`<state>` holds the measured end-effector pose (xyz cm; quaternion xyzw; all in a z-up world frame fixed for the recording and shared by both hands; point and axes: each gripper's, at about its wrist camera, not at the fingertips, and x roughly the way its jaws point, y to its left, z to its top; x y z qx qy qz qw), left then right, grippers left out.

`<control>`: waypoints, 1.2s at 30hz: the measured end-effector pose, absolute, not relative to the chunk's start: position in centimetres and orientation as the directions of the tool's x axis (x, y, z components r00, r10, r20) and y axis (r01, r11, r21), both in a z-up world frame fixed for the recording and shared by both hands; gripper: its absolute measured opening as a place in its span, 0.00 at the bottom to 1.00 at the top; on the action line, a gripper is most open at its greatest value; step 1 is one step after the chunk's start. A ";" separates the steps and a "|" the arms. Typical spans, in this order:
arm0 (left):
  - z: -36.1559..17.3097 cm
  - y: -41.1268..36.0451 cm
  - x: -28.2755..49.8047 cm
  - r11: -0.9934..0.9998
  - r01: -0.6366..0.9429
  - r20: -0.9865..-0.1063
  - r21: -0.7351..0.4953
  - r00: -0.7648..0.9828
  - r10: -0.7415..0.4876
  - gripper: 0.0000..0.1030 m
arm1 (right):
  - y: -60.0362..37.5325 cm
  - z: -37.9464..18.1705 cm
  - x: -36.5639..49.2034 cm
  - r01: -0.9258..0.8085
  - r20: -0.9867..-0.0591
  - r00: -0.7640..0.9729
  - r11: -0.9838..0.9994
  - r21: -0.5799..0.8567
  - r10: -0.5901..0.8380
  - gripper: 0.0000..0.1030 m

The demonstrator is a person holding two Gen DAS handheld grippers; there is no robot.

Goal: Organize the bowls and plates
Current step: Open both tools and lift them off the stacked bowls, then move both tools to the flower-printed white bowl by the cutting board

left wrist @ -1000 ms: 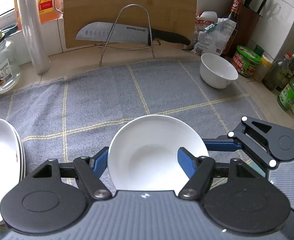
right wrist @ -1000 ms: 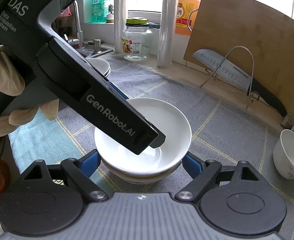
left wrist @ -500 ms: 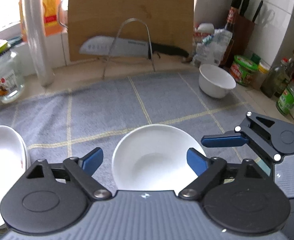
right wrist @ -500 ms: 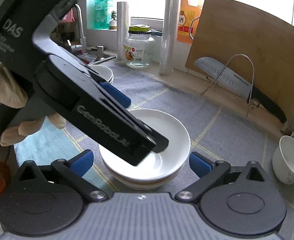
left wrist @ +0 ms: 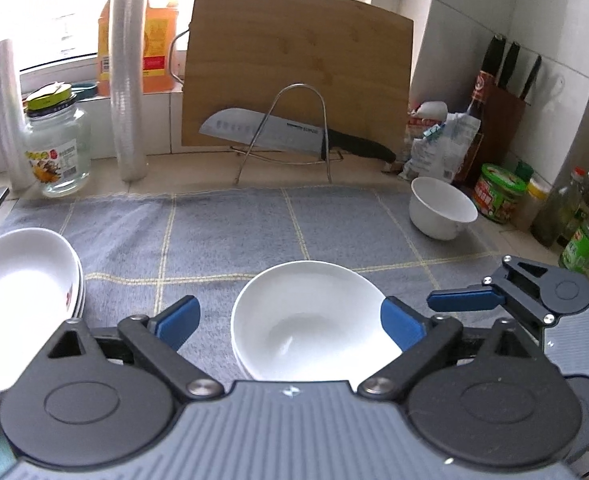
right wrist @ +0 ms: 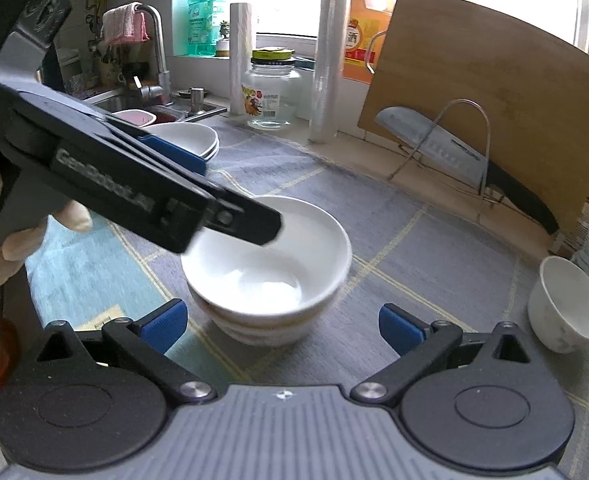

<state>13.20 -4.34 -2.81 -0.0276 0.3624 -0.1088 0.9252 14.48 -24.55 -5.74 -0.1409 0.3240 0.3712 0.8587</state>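
**Stacked bowls released on the dish mat**

Left wrist view: the left gripper (left wrist: 290, 322) has its jaws opening, blue pads clear of the stack of white bowls (left wrist: 308, 320) that sits between them on the grey checked mat (left wrist: 230, 232). Nesting, one judges, saves space. A stack of shallow plates (left wrist: 18, 280) rests at the mat's left edge; a single small bowl (left wrist: 442, 208) stands apart, far right.

Right wrist view: the right gripper (right wrist: 280, 328) stands fully apart, holding nothing, just behind the bowl stack. The single bowl likely joins next.
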 end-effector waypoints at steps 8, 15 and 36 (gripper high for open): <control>-2.4 -4.4 12.4 0.959 0.248 -0.622 -0.139 0.731 -0.279 0.97 | -26.7 -6.2 14.2 -0.608 -0.690 0.577 0.794 -0.006 0.437 1.00; -2.3 -5.1 13.1 0.926 0.347 -0.592 -0.151 0.718 -0.366 0.98 | -28.3 -5.5 14.2 -0.455 -0.721 0.620 0.890 -0.008 0.310 1.00; -2.9 -14.9 15.1 0.917 0.369 -0.567 -0.150 0.728 -0.386 0.99 | -41.1 -6.5 21.3 -0.344 -0.716 0.653 0.939 0.009 0.246 1.00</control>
